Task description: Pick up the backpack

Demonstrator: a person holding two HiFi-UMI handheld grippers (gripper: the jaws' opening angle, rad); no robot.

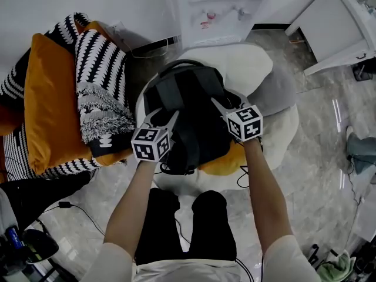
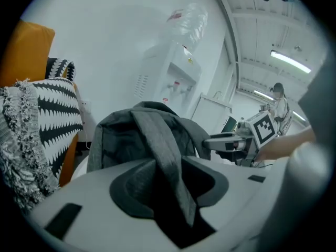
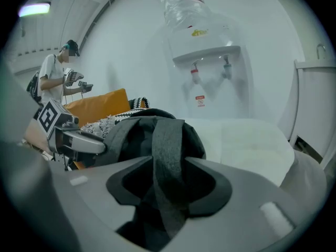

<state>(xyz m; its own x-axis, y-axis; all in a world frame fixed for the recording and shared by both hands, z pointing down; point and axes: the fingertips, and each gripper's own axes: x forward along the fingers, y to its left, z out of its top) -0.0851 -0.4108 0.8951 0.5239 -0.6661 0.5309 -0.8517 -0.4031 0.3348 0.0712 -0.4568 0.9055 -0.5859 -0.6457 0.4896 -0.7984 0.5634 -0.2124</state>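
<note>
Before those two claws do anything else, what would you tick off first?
1. Left strap runs between the jaws of the left gripper: ok.
2. Right strap runs between the jaws of the right gripper: ok.
3. Jaws clamped on the straps: not ok. Both pairs stand open, and the pads are not pressing.
4. Backpack rests on the white seat with both grippers on its near side: ok.
5. Pillow is off the backpack: ok, it lies to the left of it.
6. Zips shut, so nothing spills on lifting: cannot tell.
</note>
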